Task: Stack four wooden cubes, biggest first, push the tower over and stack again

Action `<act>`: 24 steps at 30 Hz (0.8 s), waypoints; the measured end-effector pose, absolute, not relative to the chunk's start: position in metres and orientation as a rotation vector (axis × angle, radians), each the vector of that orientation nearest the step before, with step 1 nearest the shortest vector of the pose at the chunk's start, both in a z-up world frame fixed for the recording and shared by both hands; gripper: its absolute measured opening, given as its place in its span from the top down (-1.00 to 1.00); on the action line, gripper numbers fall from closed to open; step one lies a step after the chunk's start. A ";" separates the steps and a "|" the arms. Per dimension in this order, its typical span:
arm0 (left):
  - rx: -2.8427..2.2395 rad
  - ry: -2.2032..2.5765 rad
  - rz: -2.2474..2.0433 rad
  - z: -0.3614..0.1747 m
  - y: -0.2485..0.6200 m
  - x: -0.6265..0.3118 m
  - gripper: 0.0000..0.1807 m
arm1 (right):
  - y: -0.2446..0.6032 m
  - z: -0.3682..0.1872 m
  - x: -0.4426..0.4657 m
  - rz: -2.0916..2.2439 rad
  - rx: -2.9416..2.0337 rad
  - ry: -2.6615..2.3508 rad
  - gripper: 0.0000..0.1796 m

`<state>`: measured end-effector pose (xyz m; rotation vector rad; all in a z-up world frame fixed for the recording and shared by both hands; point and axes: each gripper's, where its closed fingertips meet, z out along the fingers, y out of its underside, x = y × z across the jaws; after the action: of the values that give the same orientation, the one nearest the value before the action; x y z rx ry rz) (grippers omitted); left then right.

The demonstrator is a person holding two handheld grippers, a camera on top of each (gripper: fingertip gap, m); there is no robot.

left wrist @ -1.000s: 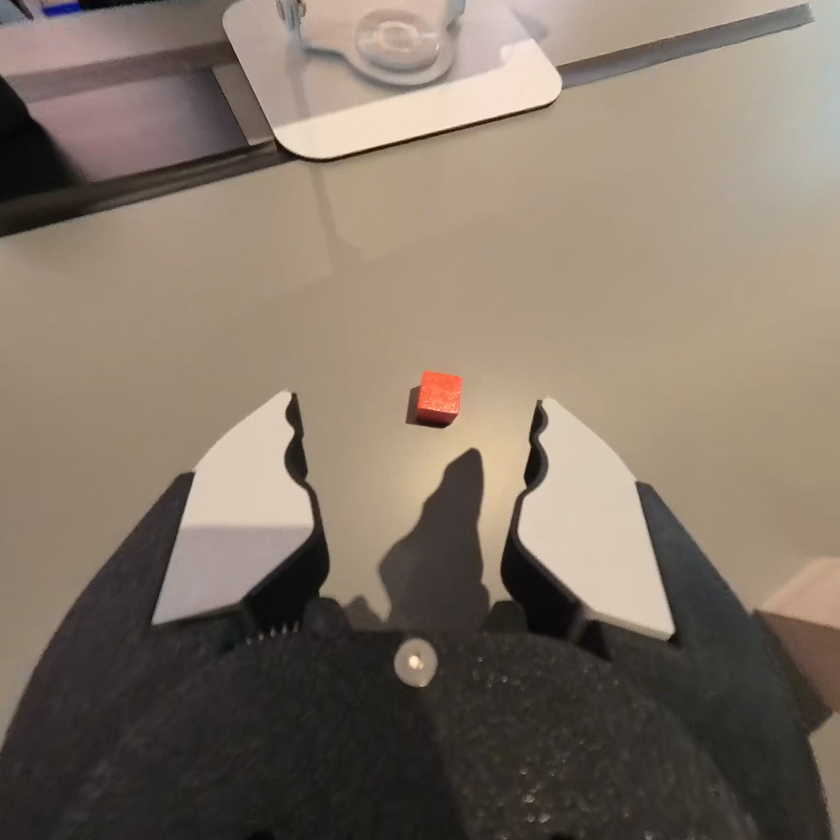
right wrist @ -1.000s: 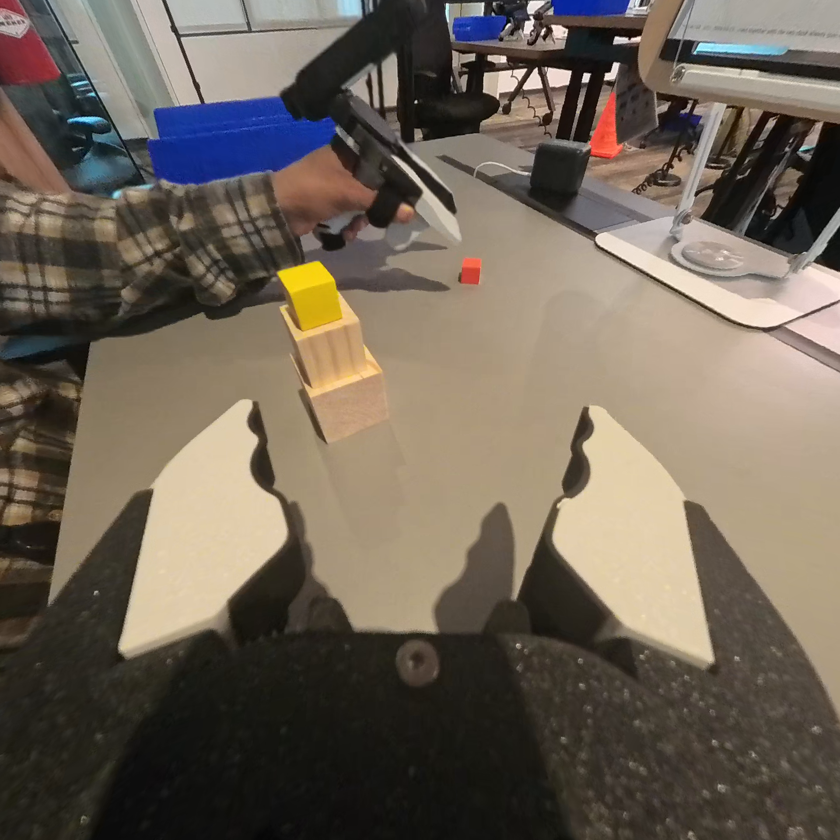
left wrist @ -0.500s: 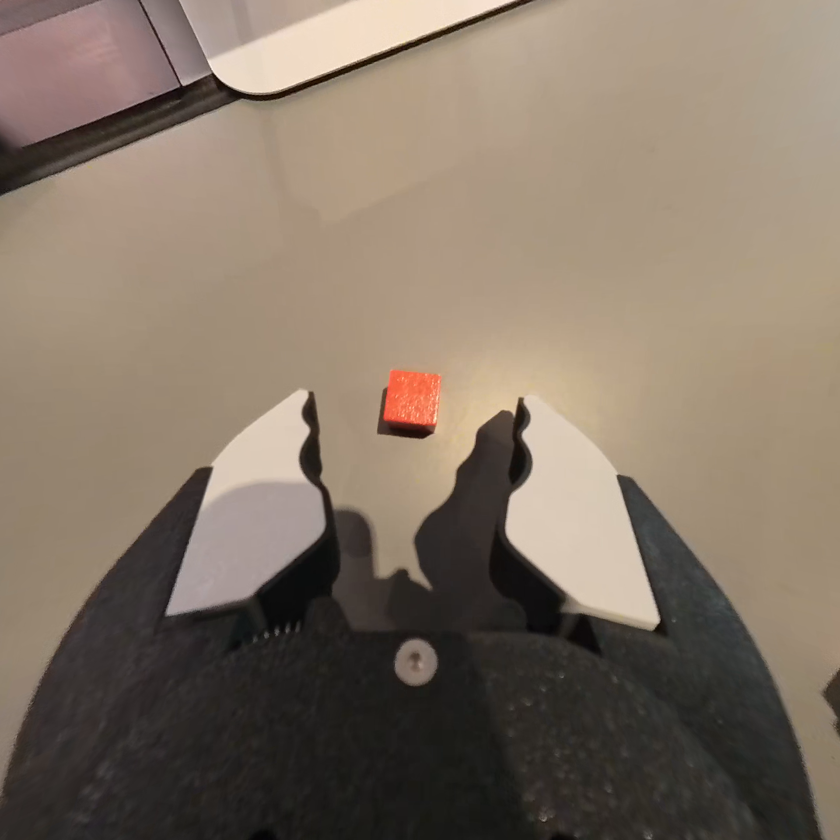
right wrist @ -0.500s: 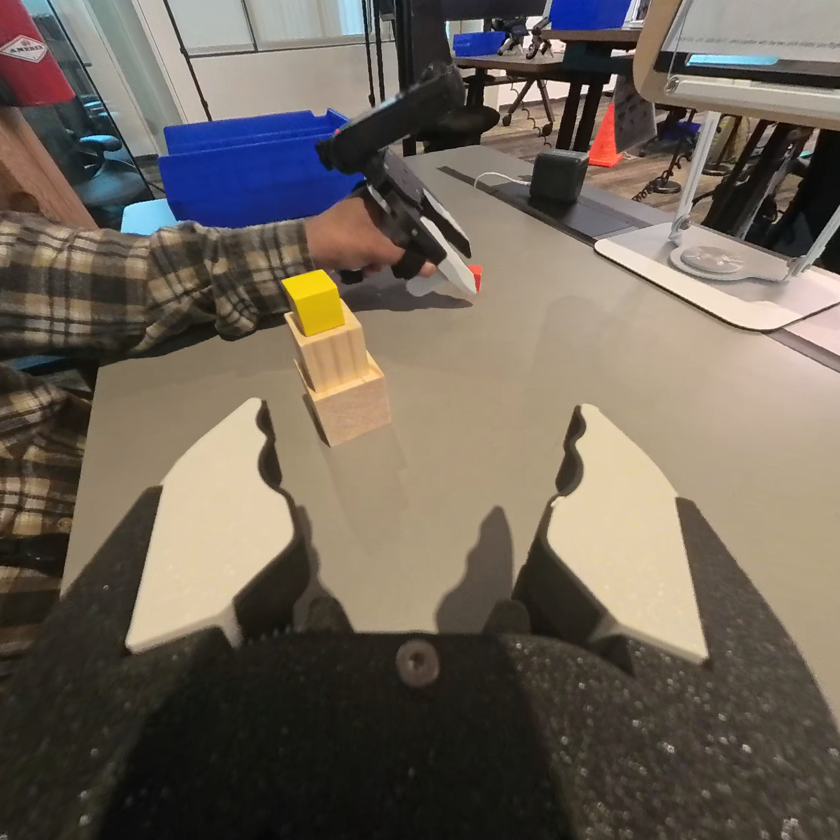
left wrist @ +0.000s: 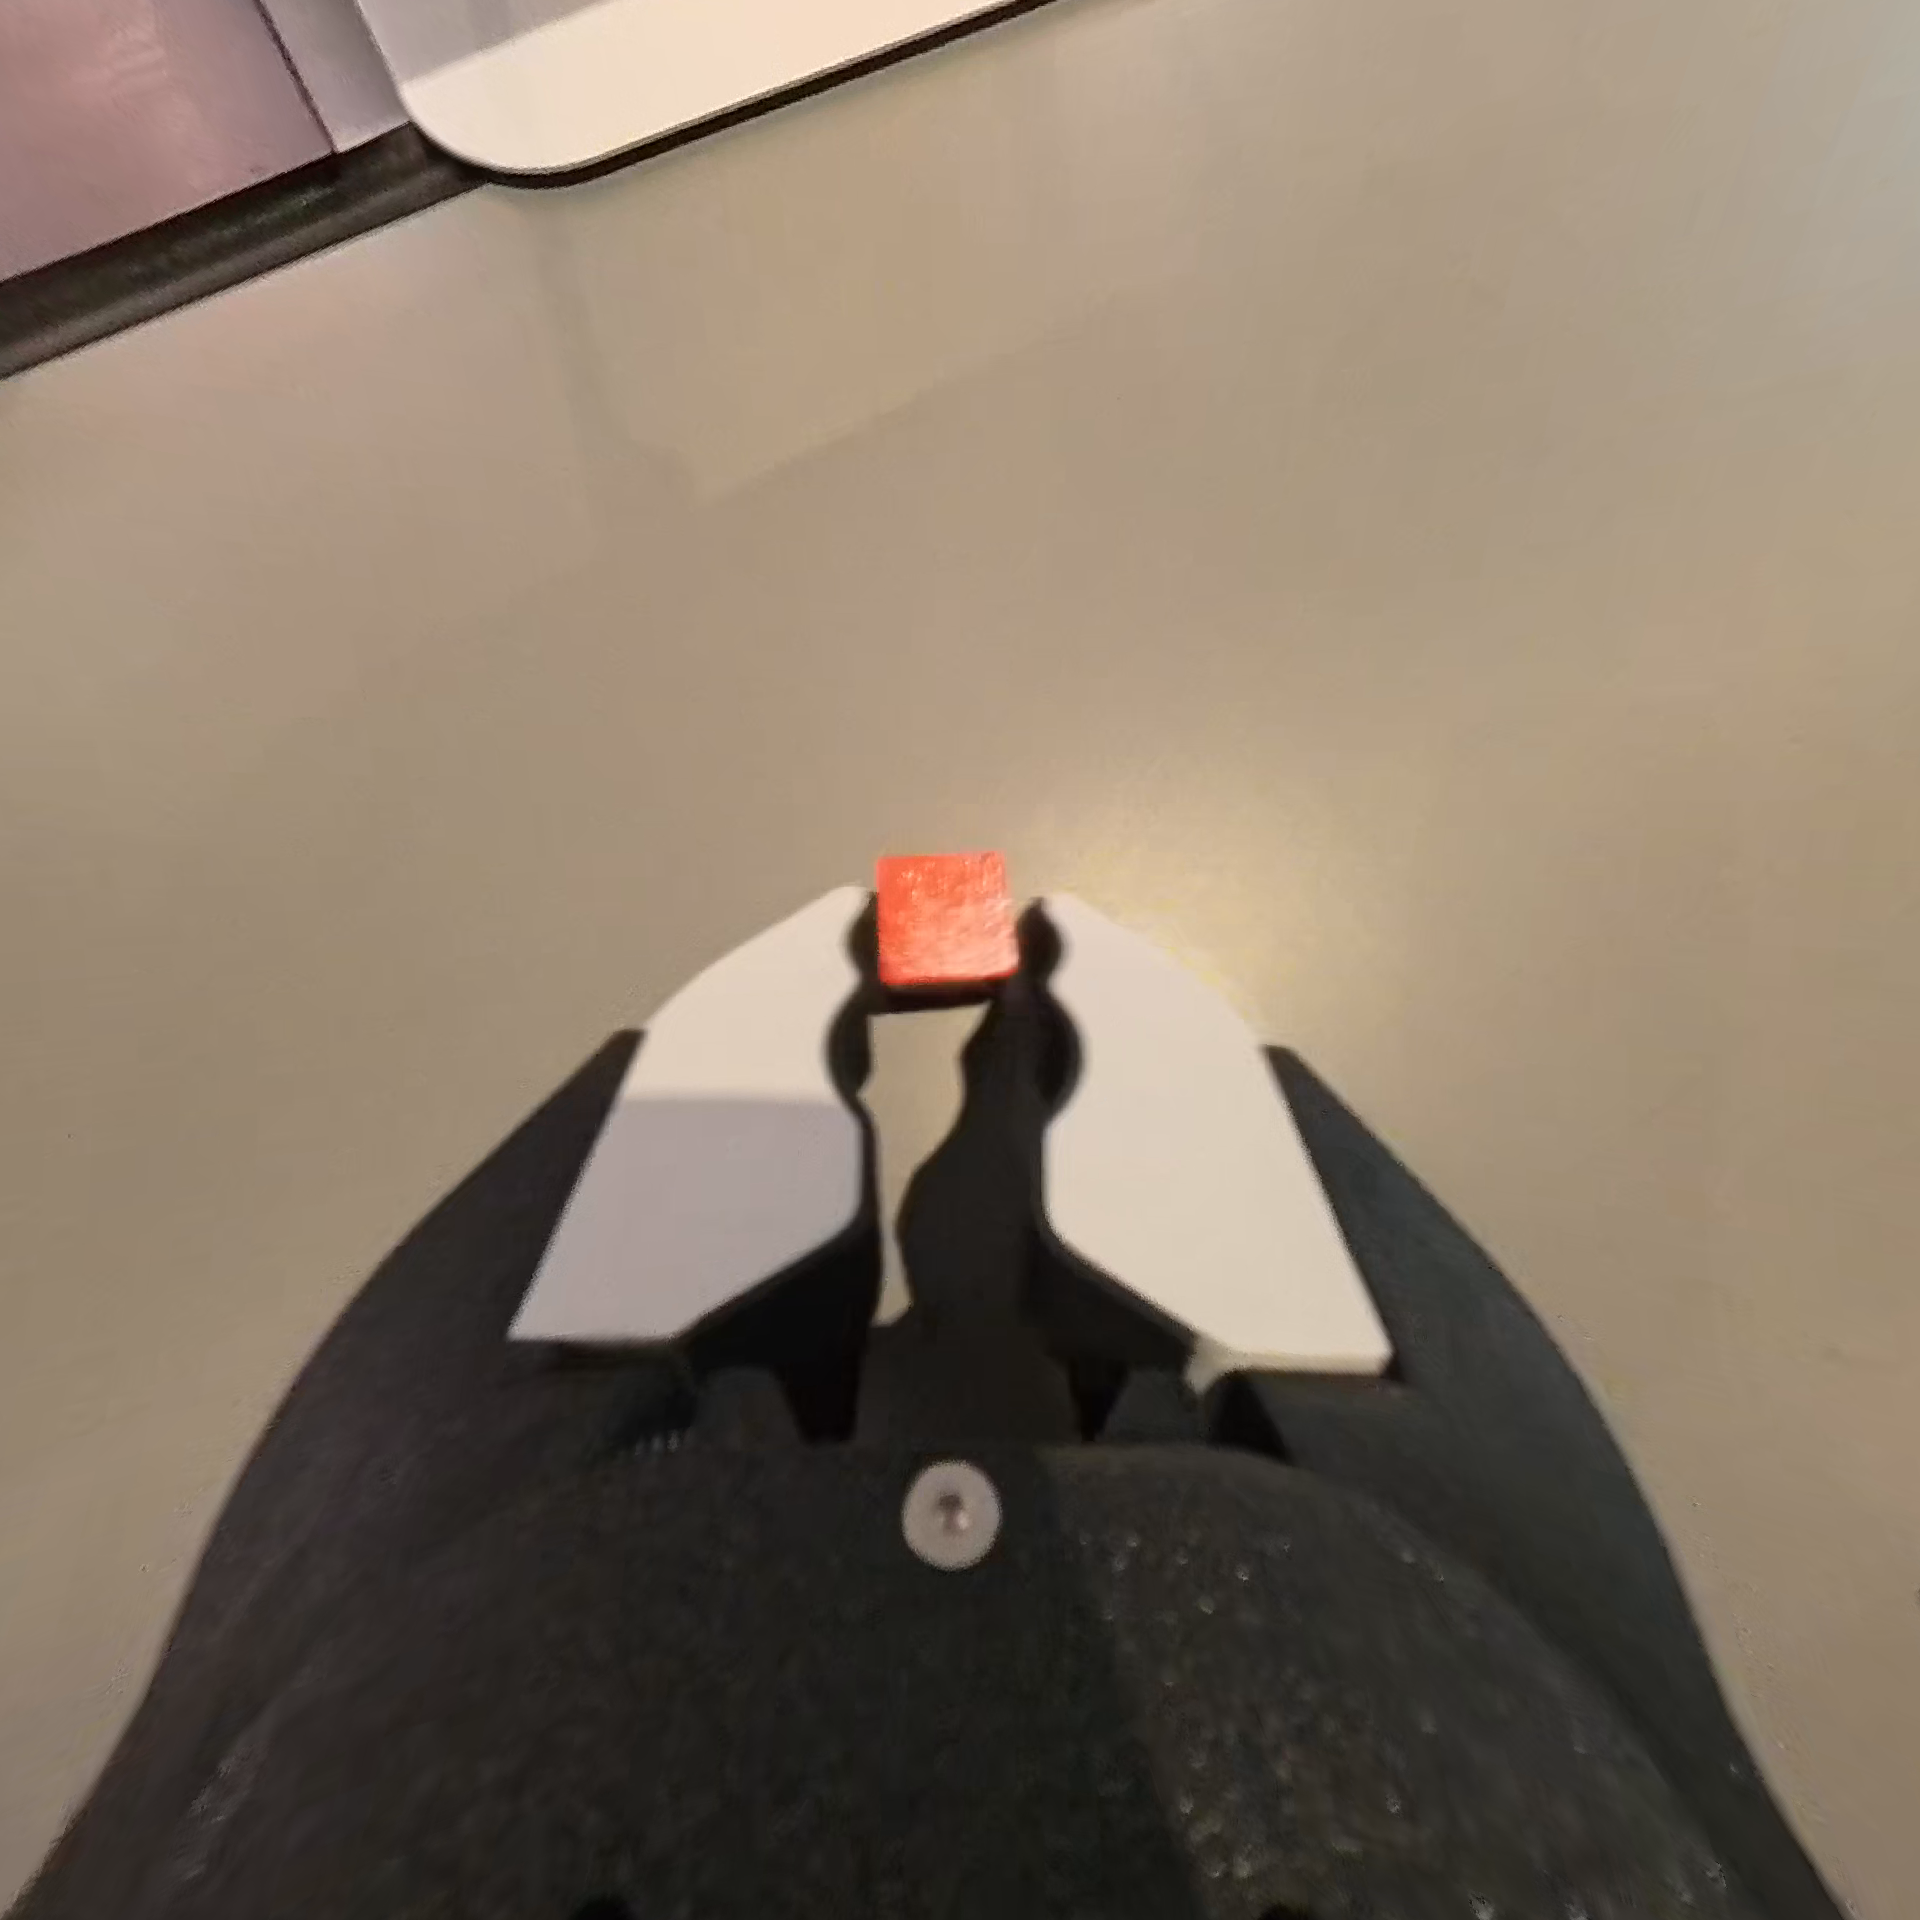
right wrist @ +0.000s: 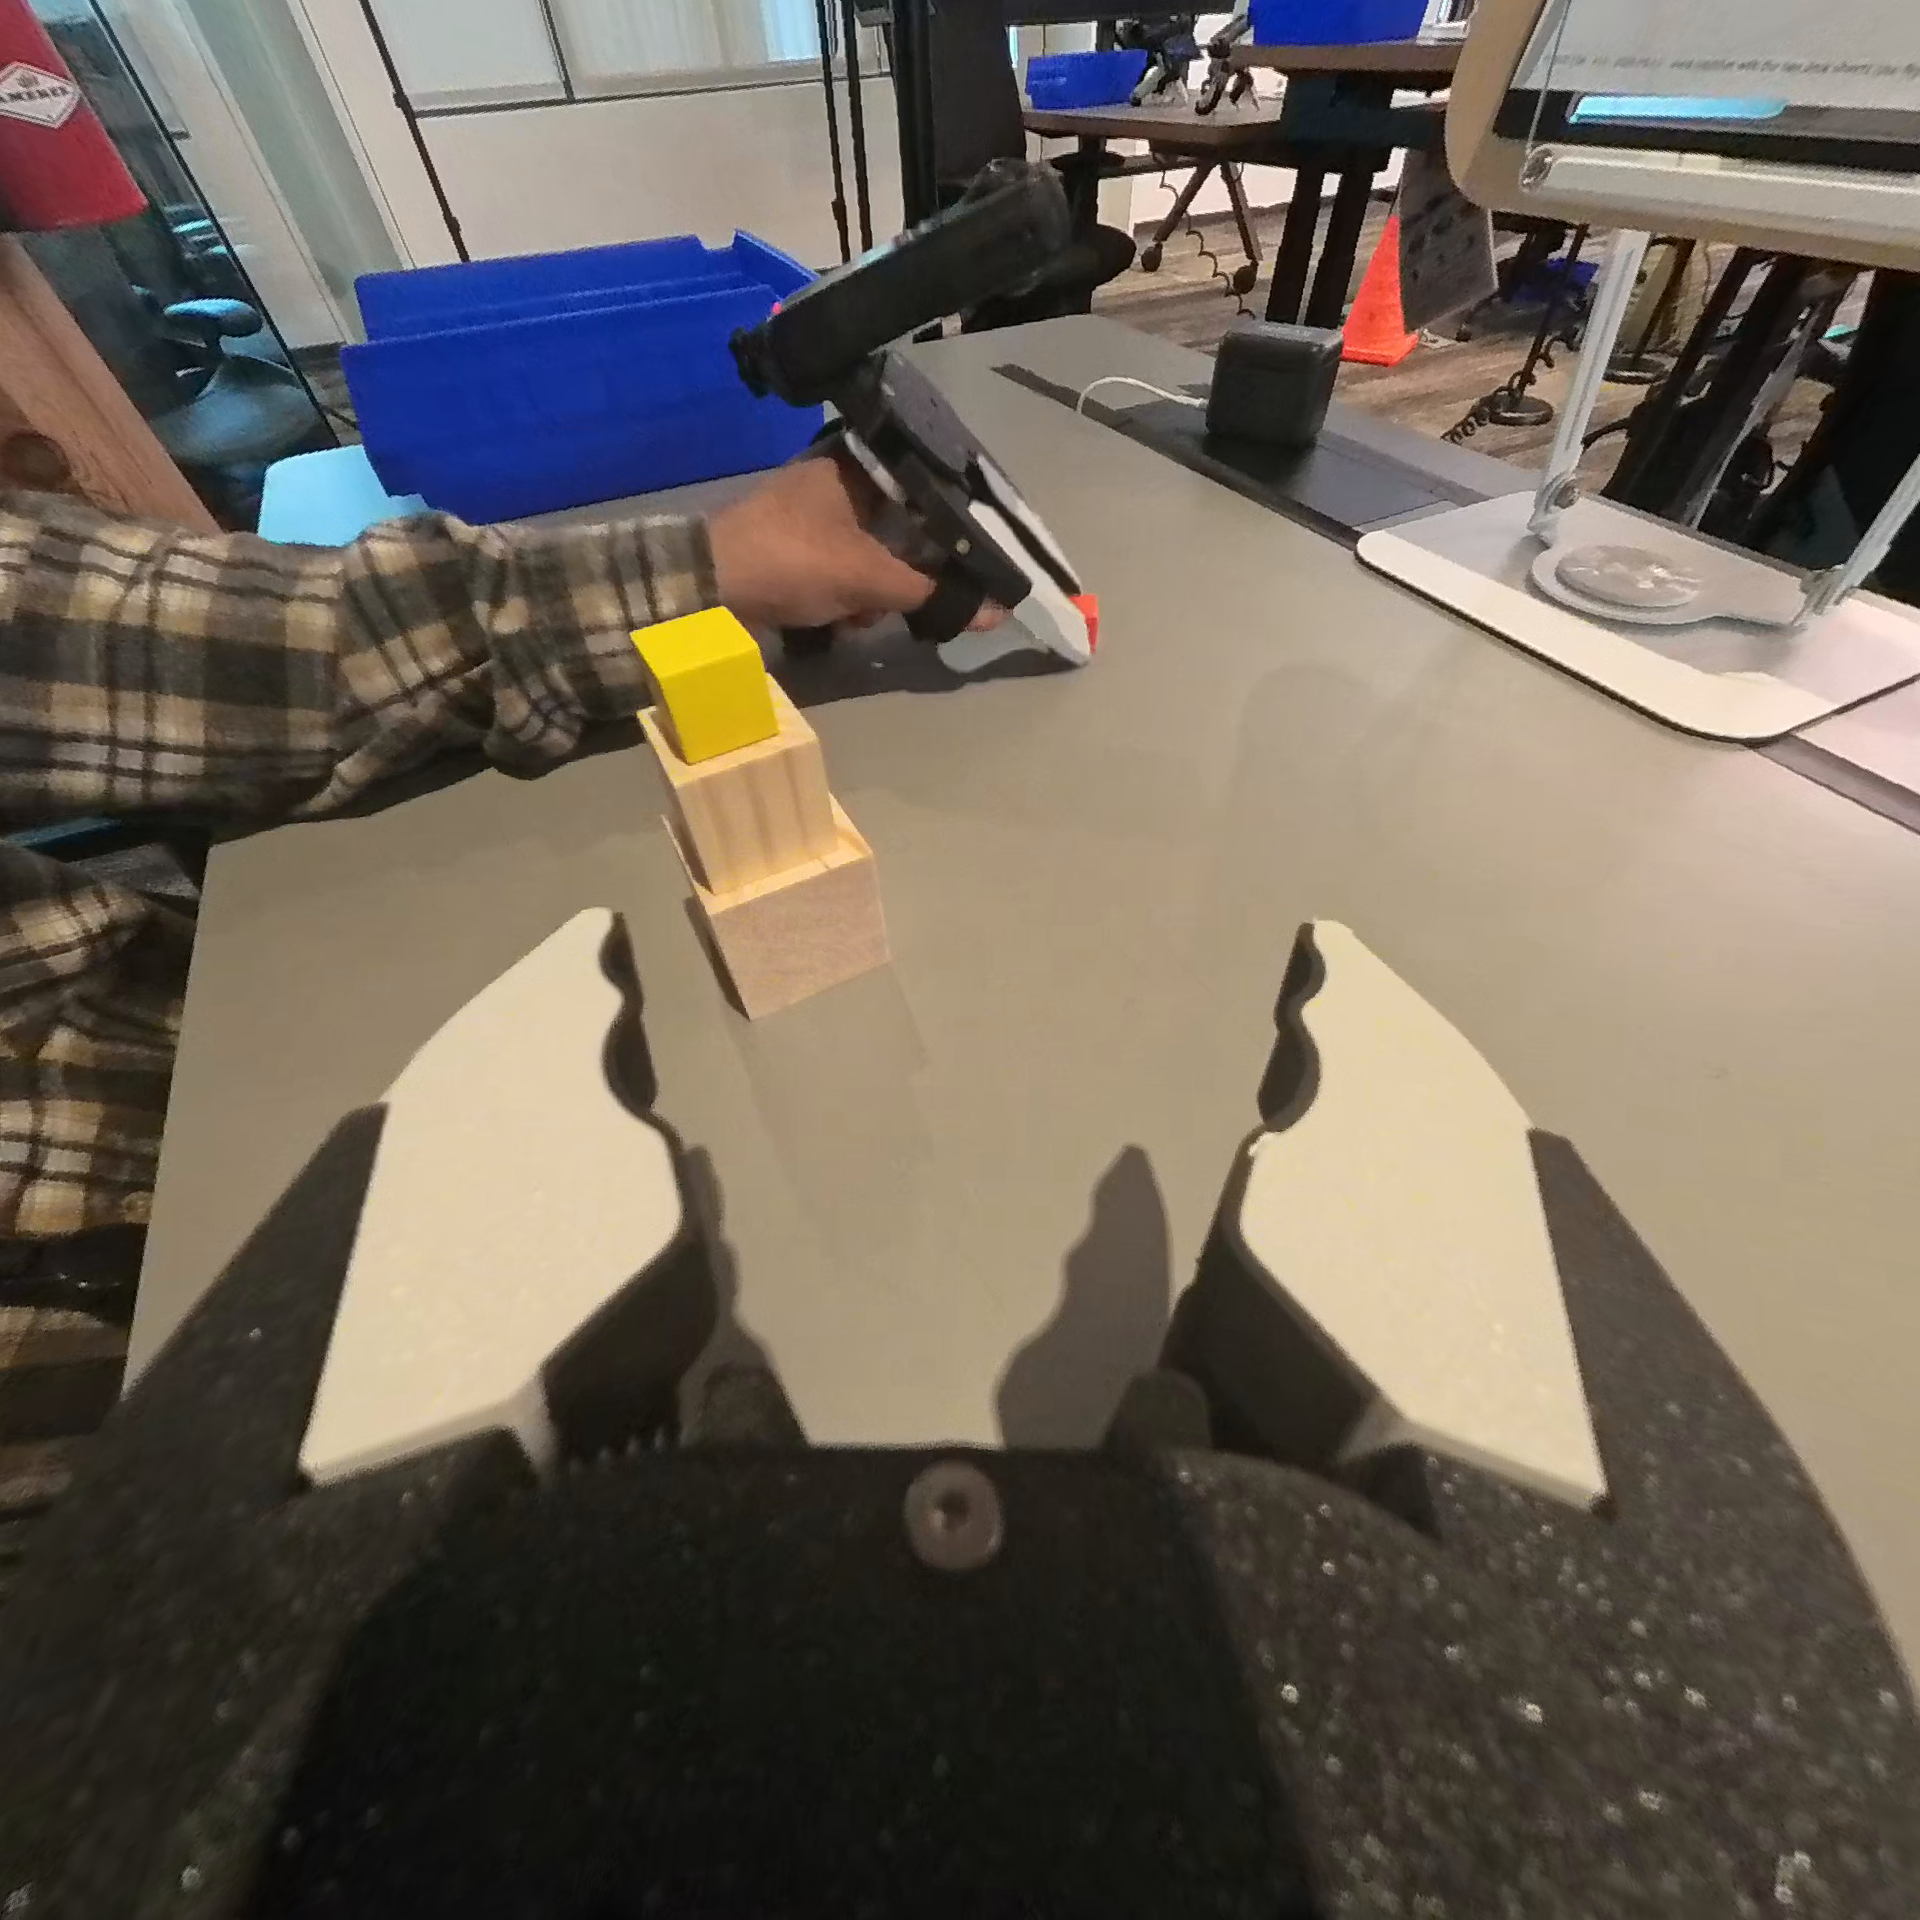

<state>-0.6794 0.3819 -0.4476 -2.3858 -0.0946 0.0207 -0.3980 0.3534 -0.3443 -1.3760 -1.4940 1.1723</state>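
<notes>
Red cube (left wrist: 943,918) sits between left gripper (left wrist: 943,914) fingertips, fingers nearly closed on it, still on counter (left wrist: 1351,520); right gripper (right wrist: 961,945) wide open, empty.

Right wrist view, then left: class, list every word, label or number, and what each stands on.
Red object, top left: white diamond emblem with lettering, cut off at the frame edge; not copied here.
Screen, top right: a line of print, too small to read.
Left wrist view: no writing.
</notes>
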 end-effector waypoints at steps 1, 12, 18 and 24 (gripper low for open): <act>-2.382 -0.081 0.025 -0.447 0.382 -0.679 0.75 | 0.354 -0.344 -0.398 1.172 -1.378 -1.488 -0.27; -2.216 0.284 -0.222 -0.353 0.367 -0.619 0.75 | 0.357 -0.340 -0.394 1.165 -1.376 -1.471 -0.25; -2.225 0.670 -0.326 -0.305 0.321 -0.552 0.74 | 0.357 -0.340 -0.393 1.165 -1.378 -1.475 -0.24; -2.234 0.938 -0.390 -0.298 0.288 -0.499 0.75 | 0.354 -0.344 -0.396 1.173 -1.382 -1.489 -0.24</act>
<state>-0.4991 0.2877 -0.2983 -2.2340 0.9376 -0.3895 -0.3962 0.3543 -0.3437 -1.3817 -1.4887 1.1732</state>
